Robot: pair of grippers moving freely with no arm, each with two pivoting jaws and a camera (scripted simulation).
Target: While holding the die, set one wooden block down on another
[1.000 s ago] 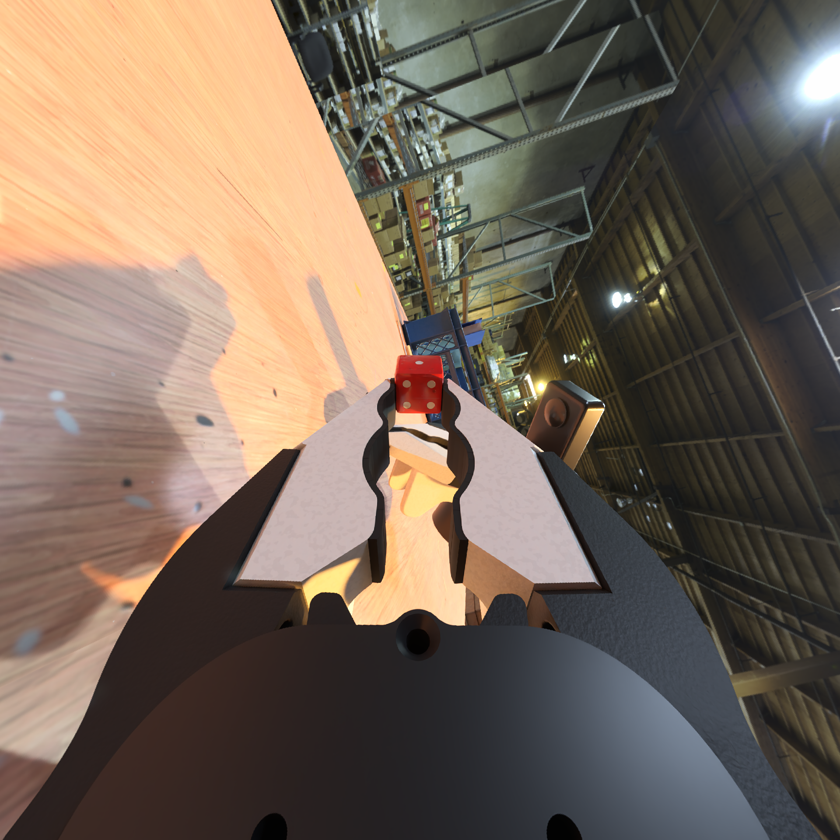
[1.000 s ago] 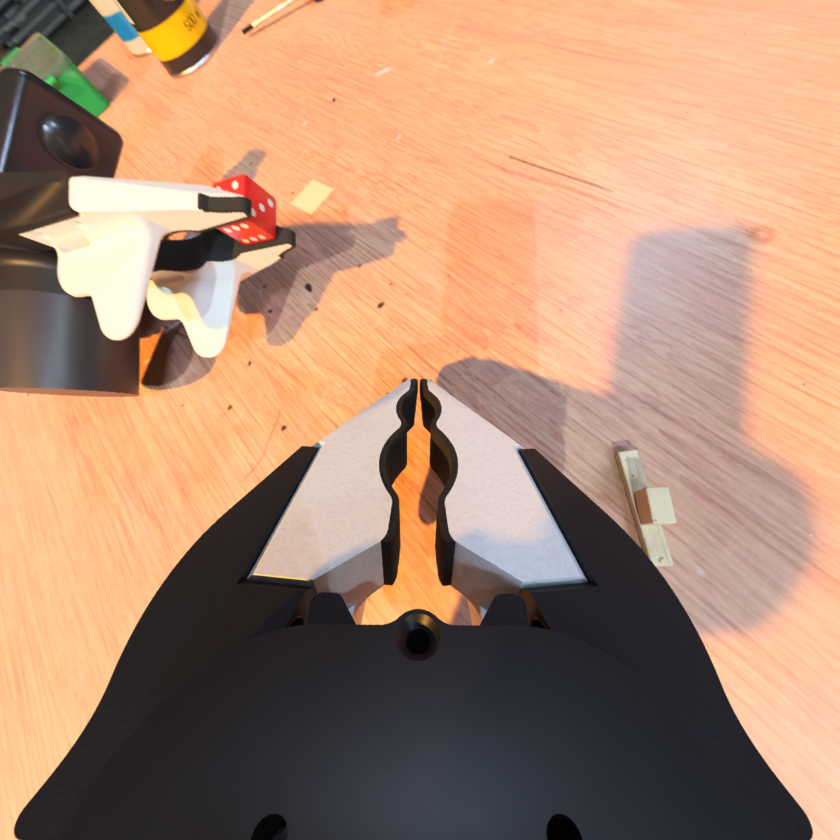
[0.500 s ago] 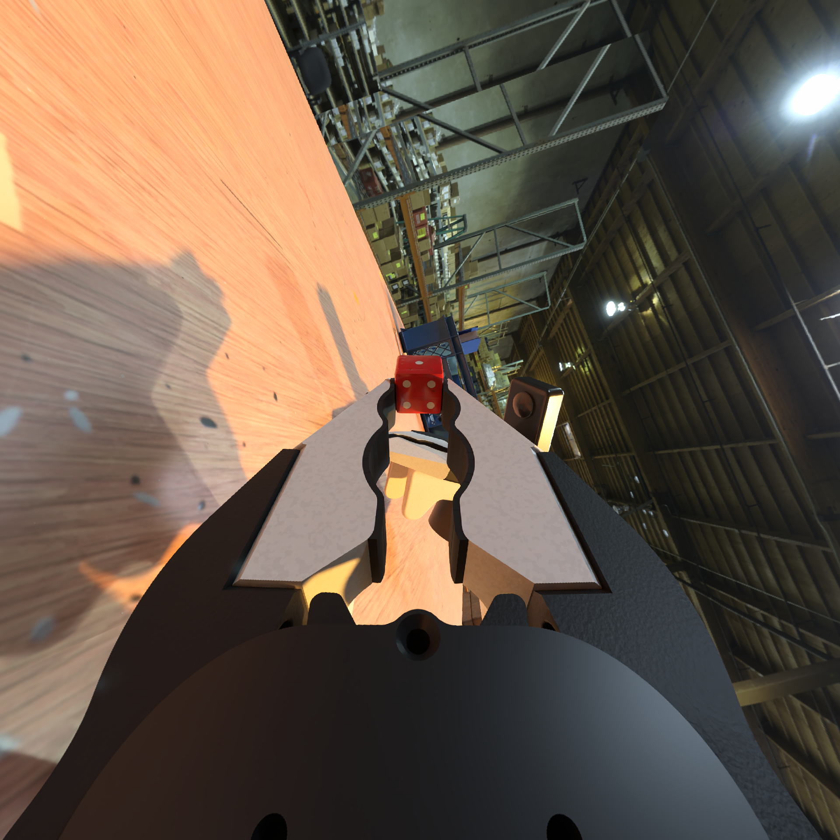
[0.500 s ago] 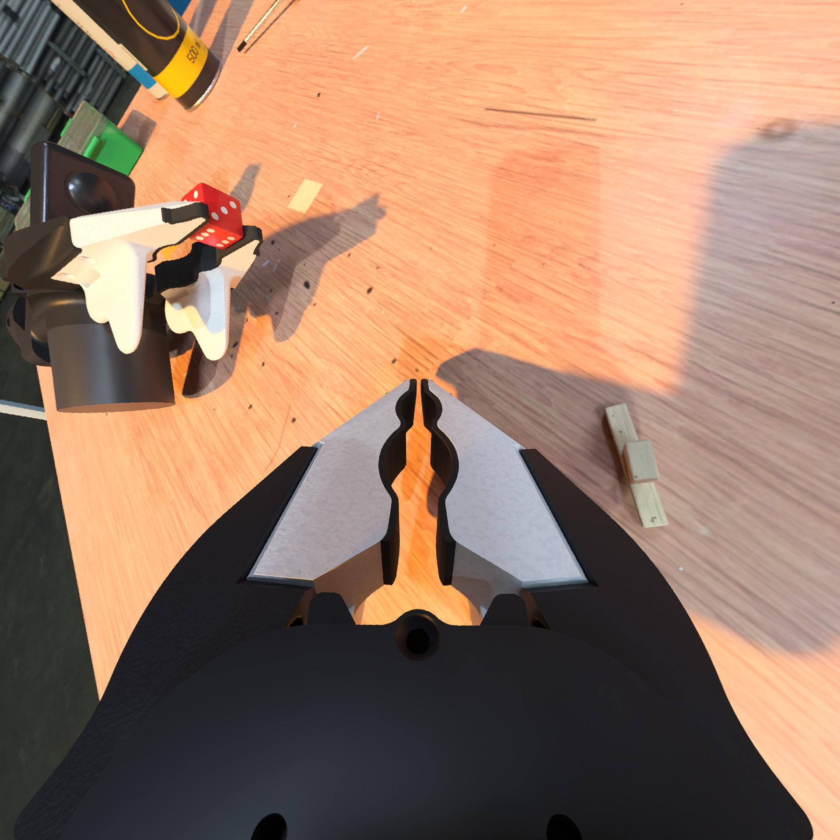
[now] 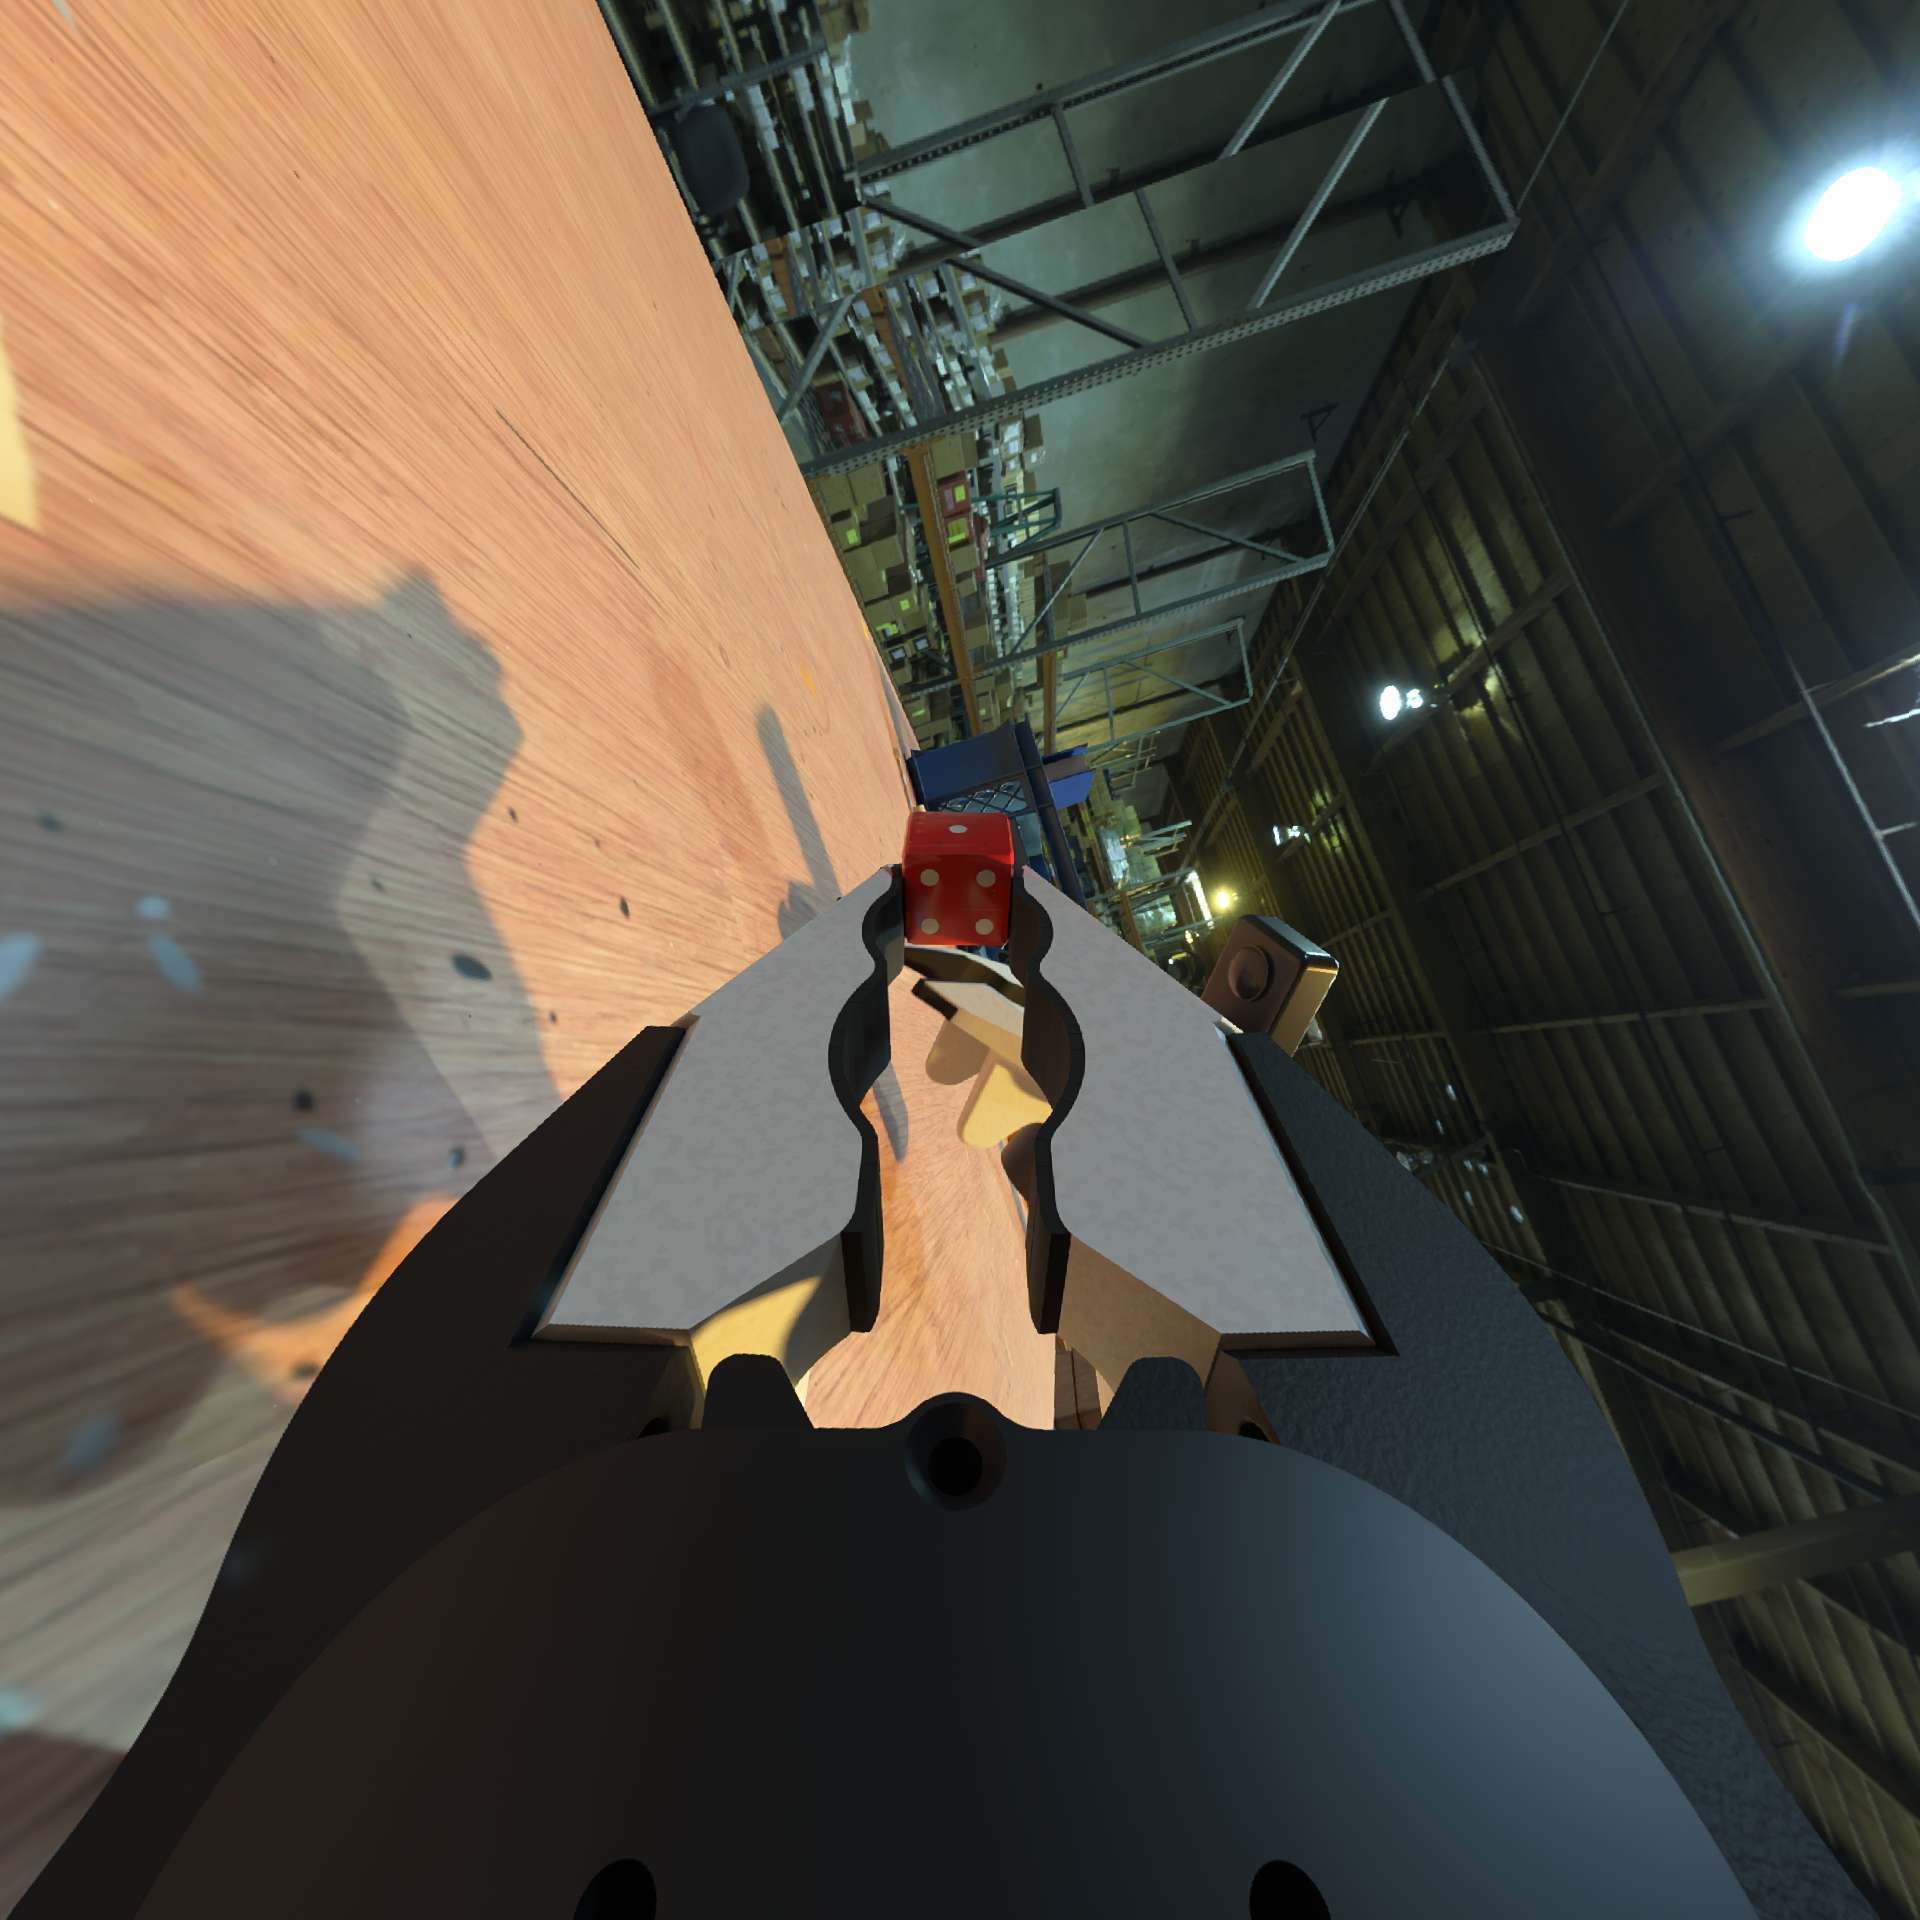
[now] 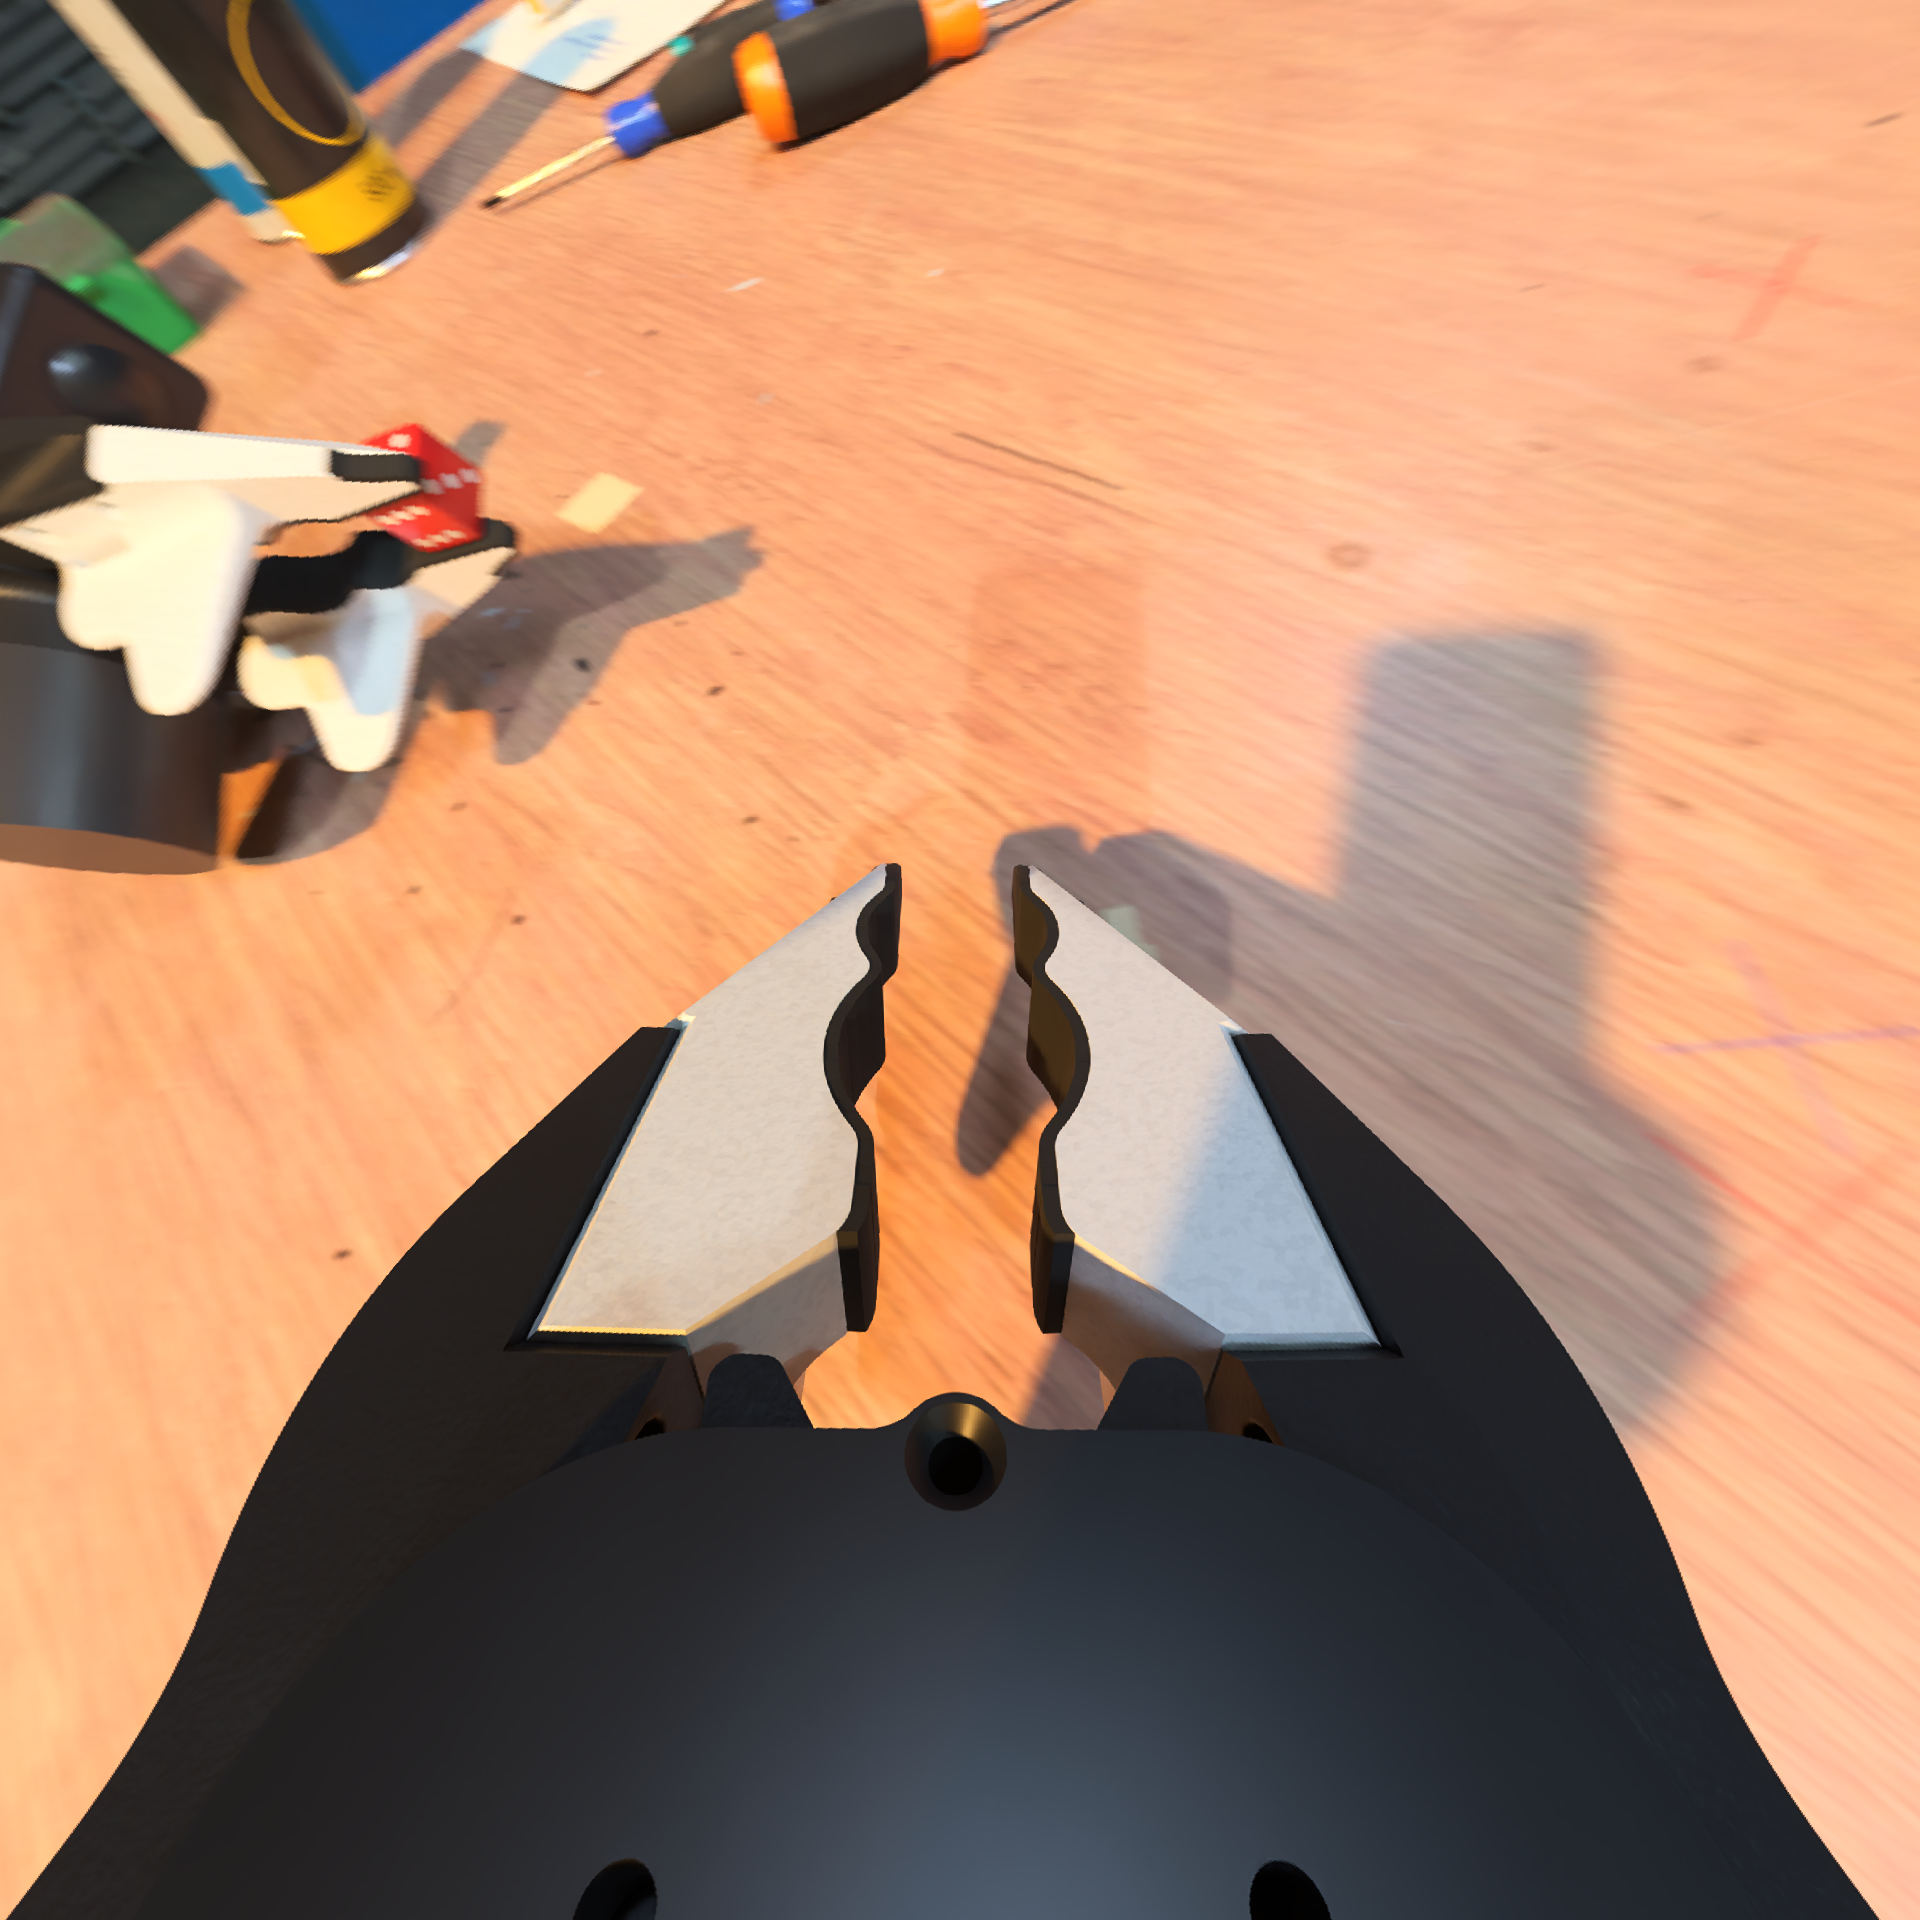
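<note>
Between your left claw point(image 5: 956, 894) tips the small red plastic die point(image 5: 957, 879) sits clenched, while your right claw point(image 6: 956, 883) gapes empty, blocks unseen.

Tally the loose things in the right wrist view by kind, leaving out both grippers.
Die, red: 1
Screwdrivers: 2
Can, black and yellow: 1
Green block: 1
Card: 1
Paper scrap: 1
Total: 7

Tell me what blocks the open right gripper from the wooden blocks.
That cannot be settled: no wooden block shows in either view now. The right gripper is open over bare table; the left gripper, holding the die, sits off to its side.
</note>
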